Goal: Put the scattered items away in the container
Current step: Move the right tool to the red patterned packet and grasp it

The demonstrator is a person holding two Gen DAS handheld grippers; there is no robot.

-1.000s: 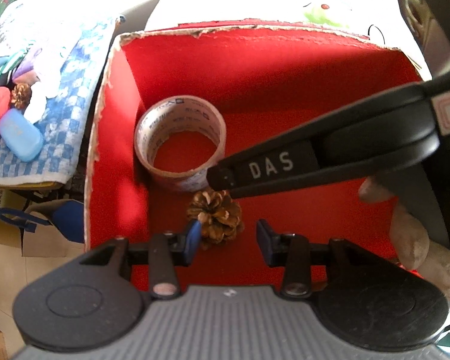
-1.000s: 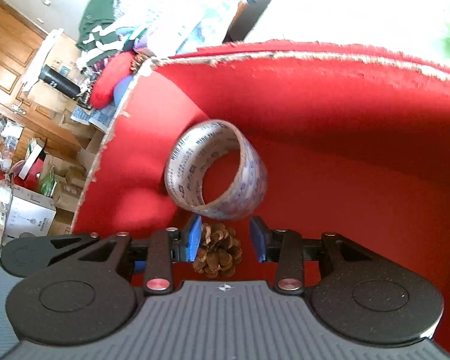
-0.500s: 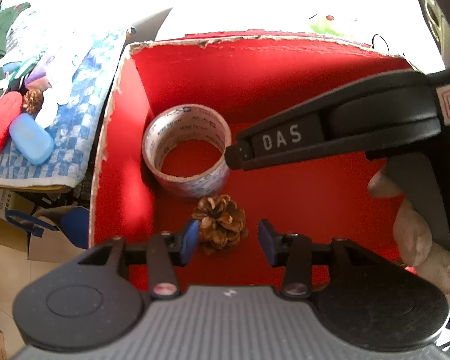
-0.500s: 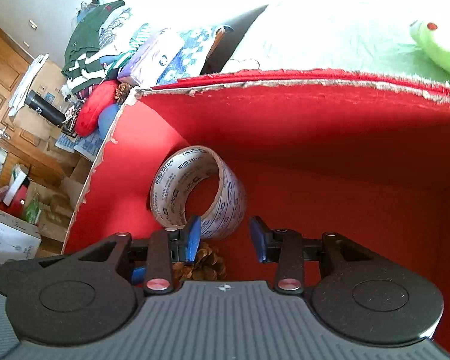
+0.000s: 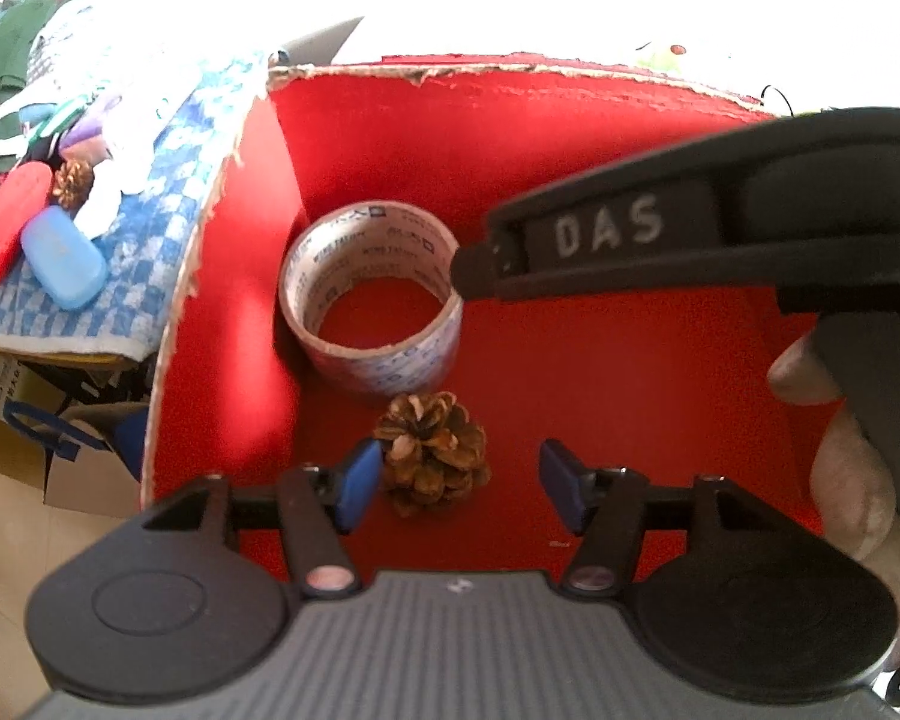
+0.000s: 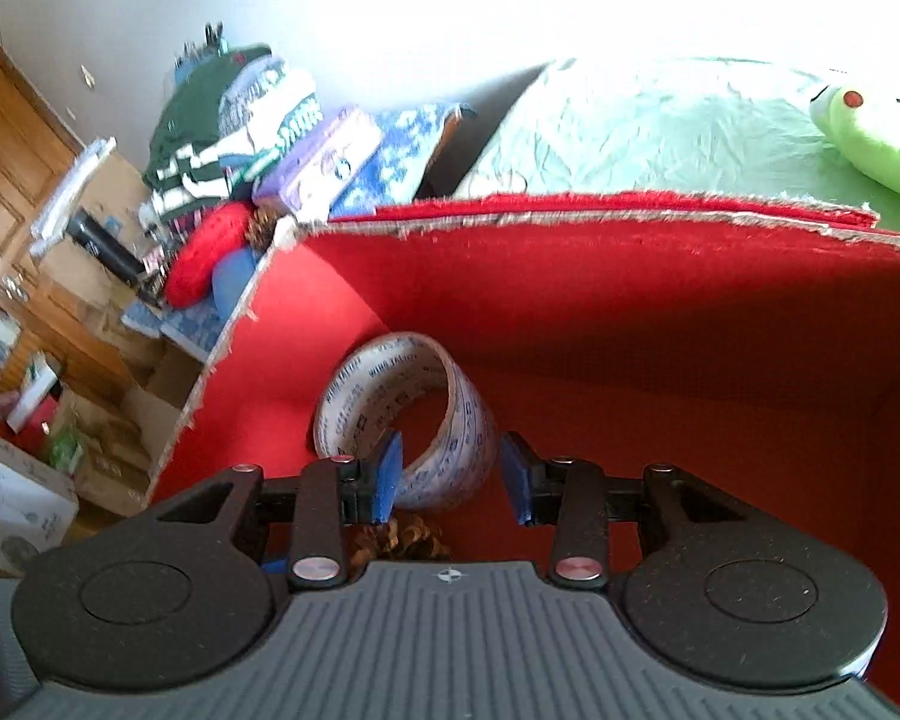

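Note:
A red box (image 5: 510,138) holds a roll of printed tape (image 5: 371,294) and a brown pine cone (image 5: 432,450) on its floor. My left gripper (image 5: 461,483) is open and empty above the box, with the pine cone below its fingers. My right gripper (image 6: 451,477) is open and empty above the tape roll (image 6: 408,414); the pine cone (image 6: 402,540) shows just under its body. Its black side marked DAS (image 5: 660,228) crosses the left wrist view. Outside the box on a blue checked cloth (image 5: 132,240) lie a blue soap-like block (image 5: 63,255), a red case (image 5: 6,216) and another pine cone (image 5: 73,183).
Folded clothes (image 6: 234,114) and a purple box (image 6: 324,162) are stacked left of the red box (image 6: 630,276). A bed with a green sheet (image 6: 660,132) and a green plush toy (image 6: 870,138) lies behind it. Cardboard boxes (image 6: 24,504) stand on the floor at left.
Both grippers have risen away from the box floor. The left gripper's fingers have opened wider. The tape roll and pine cone have stayed in place in the box.

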